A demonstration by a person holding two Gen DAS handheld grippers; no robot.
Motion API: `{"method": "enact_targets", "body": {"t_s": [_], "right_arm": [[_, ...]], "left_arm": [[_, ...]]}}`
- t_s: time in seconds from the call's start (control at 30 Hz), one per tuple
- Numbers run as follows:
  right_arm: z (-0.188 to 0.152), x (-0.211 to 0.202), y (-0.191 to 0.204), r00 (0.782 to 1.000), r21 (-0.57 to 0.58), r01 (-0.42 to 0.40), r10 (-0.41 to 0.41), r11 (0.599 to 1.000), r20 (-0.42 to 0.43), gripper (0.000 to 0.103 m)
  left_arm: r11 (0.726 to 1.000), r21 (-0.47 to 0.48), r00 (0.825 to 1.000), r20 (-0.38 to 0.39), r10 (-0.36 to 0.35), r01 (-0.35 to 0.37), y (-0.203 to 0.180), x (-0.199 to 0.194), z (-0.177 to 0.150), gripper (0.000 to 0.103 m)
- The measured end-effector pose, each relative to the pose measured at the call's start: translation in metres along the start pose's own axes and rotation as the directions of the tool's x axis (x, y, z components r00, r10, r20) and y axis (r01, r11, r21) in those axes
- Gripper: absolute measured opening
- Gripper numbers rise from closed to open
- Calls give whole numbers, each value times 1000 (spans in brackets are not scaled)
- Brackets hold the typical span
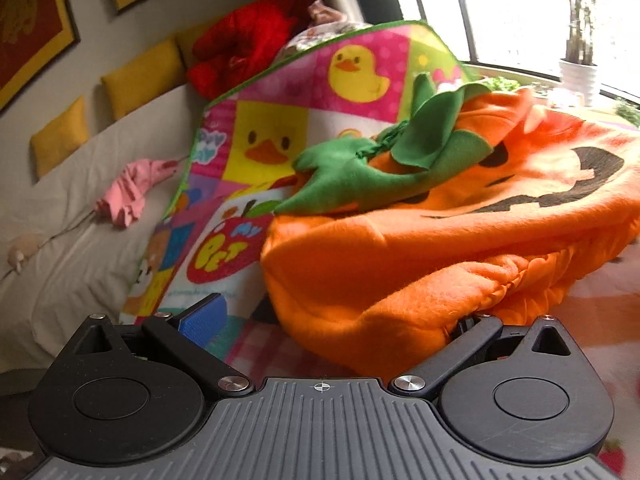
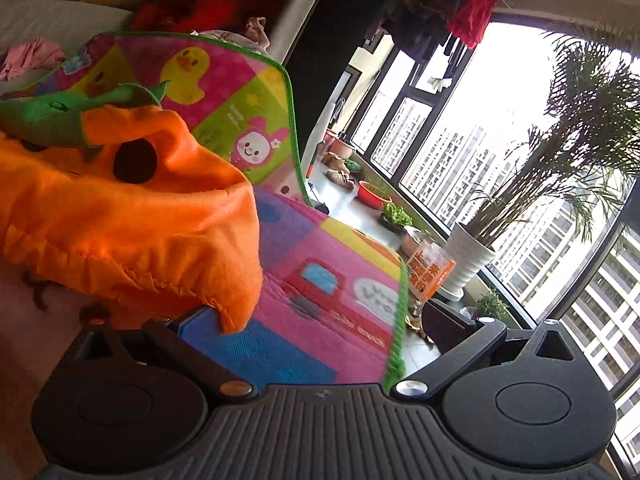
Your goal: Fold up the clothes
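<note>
A: Where is the orange fleece pumpkin costume with green felt leaves?

B: It lies bunched on the bright patchwork play mat with cartoon ducks, its black face patches upward, leaves at the top.

A: And the left gripper?

B: Jaws spread wide; the costume's gathered hem sits between them and covers the right finger, so contact is hard to judge.

A: The right gripper?

B: Also parted. A corner of the costume drapes over its blue-padded left finger, nothing pinched. The mat's green edge runs between the fingers. Behind stands a white ribbed plant pot
</note>
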State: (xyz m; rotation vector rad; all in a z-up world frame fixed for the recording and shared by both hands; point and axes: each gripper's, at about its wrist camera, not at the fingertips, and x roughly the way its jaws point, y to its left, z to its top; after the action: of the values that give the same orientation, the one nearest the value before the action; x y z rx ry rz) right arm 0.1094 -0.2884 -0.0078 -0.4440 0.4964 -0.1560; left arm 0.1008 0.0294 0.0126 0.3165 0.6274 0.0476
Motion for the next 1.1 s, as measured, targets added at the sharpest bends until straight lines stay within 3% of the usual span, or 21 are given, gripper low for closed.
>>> {"method": "enact_targets", "body": {"t_s": [0.17,0.37,0.6,0.73,0.9,0.97,1.1], "right_arm": [[-34,-52,-24,995,-4,-68,67,998,-69,103],[-69,-98,-50,983,-14,-135,132,991,-128,103],[-58,-127,-50,942,-93,-337,335,937,-28,103],[-23,-109,-51,889,-5,-458,458,889,-10,103],[20,-86,-51,802,101,-597,597,796,30,103],[37,-76,-51,761,141,-646,647,750,50,103],[76,-36,-23,660,238,-730,751,640,5,103]], "left_arm": [[995,75,998,7,-70,70,-17,-49,-13,103],[970,176,986,-14,-166,166,-37,-105,-44,103],[941,197,962,-43,-271,274,-45,-124,-52,103],[920,134,930,-32,-366,367,-29,-133,-37,103],[911,40,911,42,-411,410,-20,-124,0,103],[886,9,885,45,-463,463,-22,-110,11,103],[827,-32,828,14,-561,561,-37,-73,20,103]]}}
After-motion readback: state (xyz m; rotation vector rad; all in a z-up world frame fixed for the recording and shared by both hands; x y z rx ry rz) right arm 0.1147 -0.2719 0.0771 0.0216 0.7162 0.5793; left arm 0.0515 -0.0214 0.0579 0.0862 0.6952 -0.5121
